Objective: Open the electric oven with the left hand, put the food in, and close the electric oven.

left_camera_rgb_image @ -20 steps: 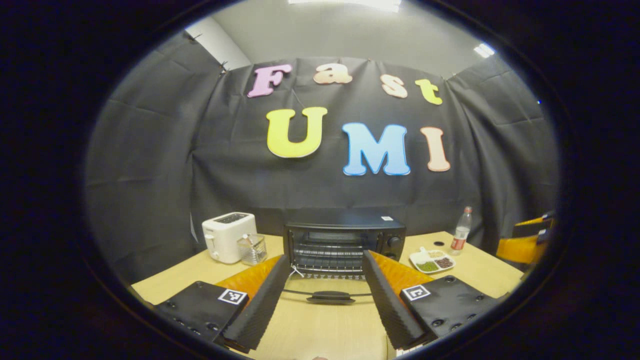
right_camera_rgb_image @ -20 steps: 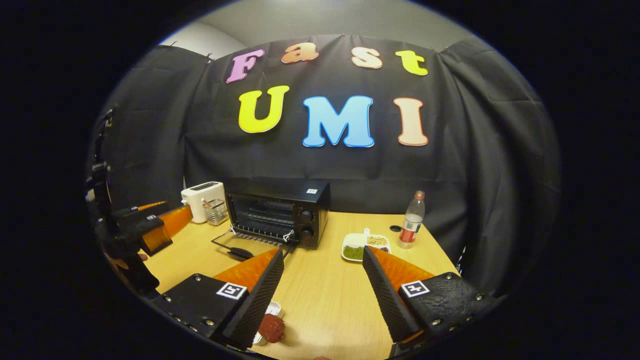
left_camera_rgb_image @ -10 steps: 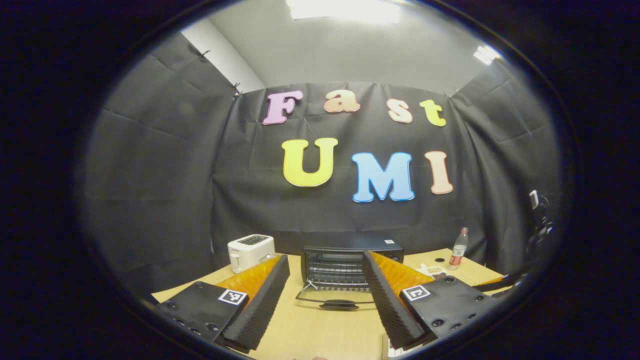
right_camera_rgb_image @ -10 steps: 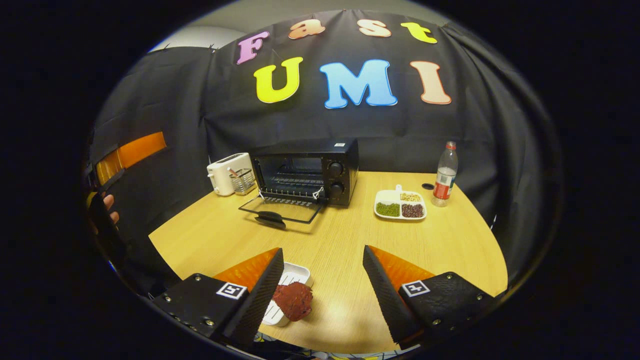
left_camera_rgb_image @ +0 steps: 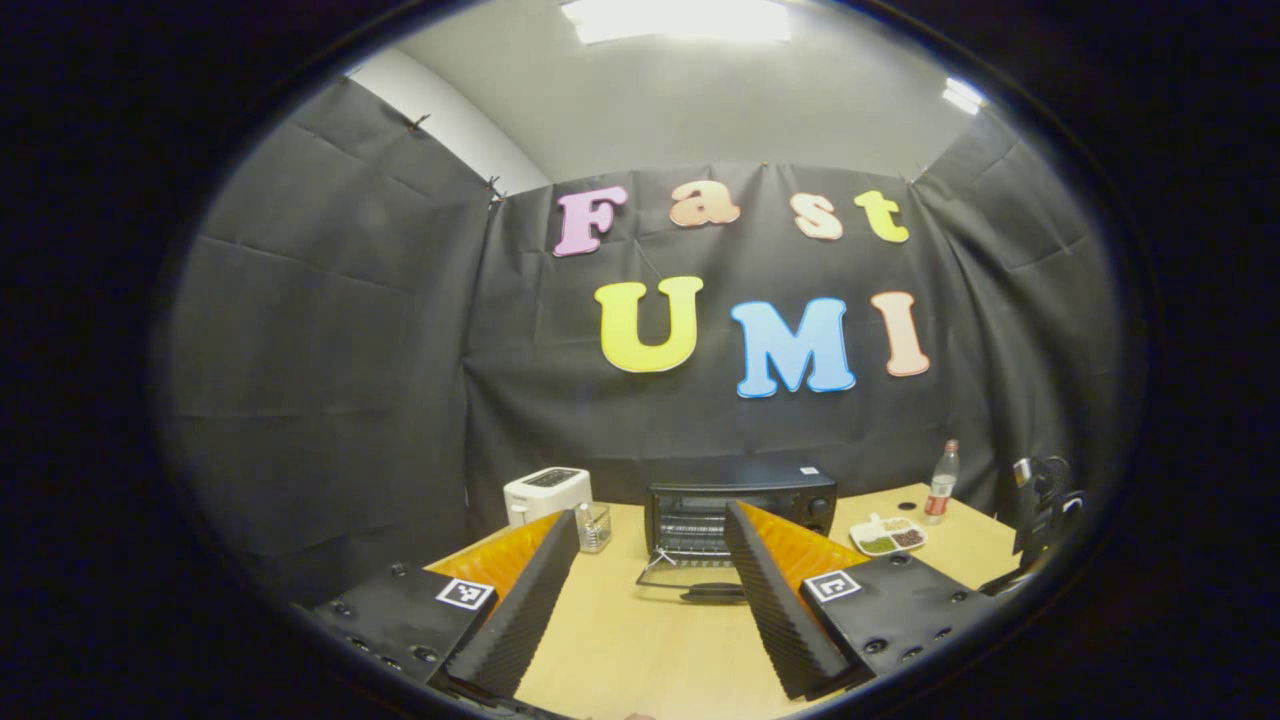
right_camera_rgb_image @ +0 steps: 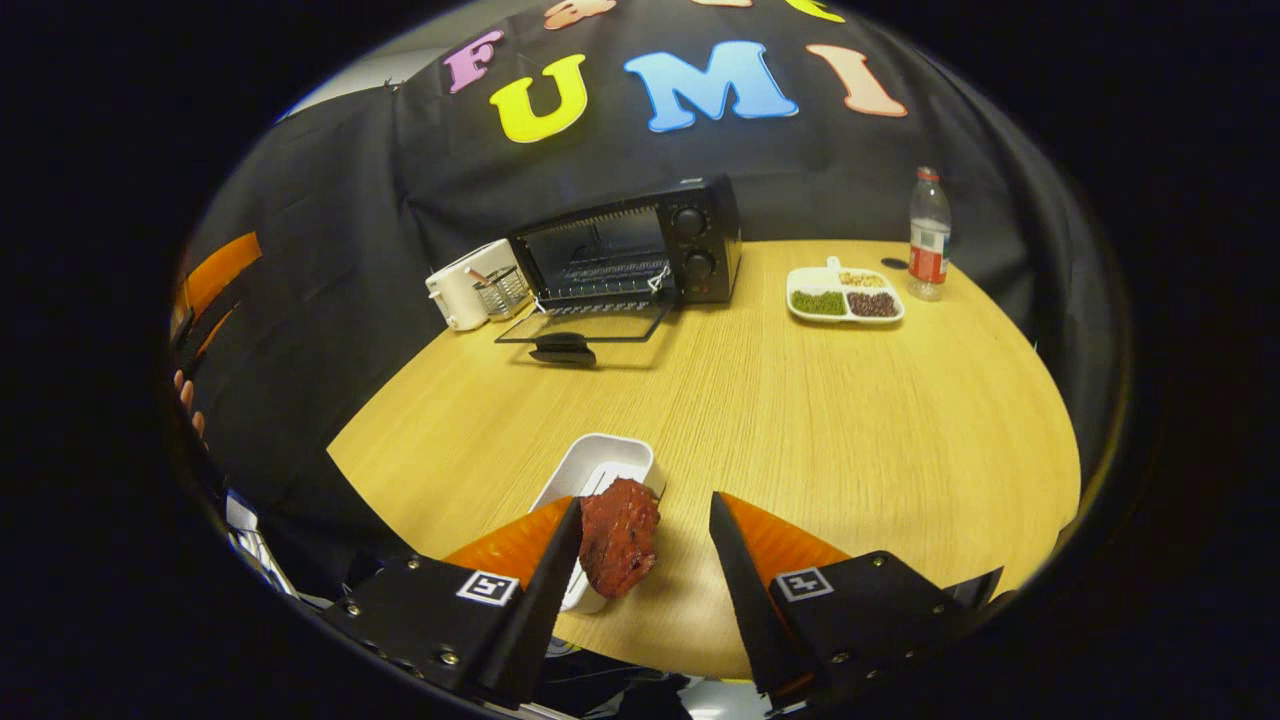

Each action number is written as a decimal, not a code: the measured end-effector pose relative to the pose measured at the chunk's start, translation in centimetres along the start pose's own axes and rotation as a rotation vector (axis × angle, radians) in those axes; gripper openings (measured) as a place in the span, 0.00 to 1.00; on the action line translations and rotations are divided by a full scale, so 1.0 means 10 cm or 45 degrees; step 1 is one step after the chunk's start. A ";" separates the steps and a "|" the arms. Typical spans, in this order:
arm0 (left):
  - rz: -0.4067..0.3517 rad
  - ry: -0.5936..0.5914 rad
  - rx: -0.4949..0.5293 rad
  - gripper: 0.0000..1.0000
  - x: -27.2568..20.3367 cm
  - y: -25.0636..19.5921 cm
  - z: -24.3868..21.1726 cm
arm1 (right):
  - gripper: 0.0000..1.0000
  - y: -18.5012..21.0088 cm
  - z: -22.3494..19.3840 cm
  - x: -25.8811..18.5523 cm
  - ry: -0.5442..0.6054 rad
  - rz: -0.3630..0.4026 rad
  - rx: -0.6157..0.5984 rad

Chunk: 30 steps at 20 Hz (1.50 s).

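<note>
Oven door is lying flat open on the surface, so opening looks done and fetching the food is in hand. Right hand-held gripper is hovering spread, ungrasping, over one red meat piece resting on one white tray; next it needs lowering and pinching. Left hand-held gripper is hanging released, facing the oven. One toaster, one bottle, one divided dish.

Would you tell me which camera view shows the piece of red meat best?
The right gripper view: the red meat lies on the white tray at the table's near edge, between the open fingers of the right gripper. The left gripper view looks toward the open oven instead.
</note>
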<state>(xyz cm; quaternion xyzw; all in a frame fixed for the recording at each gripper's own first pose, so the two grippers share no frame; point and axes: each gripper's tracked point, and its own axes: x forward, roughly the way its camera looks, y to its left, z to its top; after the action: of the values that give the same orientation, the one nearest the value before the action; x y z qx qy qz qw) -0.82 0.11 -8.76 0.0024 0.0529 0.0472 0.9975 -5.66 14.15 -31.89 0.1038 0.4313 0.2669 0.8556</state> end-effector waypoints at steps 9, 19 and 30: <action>0.058 0.016 0.006 1.00 -0.14 0.09 -0.04 | 0.27 0.17 -0.08 0.18 0.112 0.159 0.260; 0.013 -0.034 -0.022 0.97 0.21 0.06 0.03 | 0.06 0.34 0.43 -0.06 -0.002 0.190 0.184; -0.096 -0.042 -0.065 1.00 1.06 0.21 0.01 | 0.06 0.66 1.64 0.22 -0.263 0.196 0.369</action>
<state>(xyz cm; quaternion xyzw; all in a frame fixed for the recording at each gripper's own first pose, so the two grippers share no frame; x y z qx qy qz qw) 9.49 3.22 -9.79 -0.0244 0.0353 0.0107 0.9990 6.00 21.72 -20.72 0.2854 0.3660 0.2545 0.8484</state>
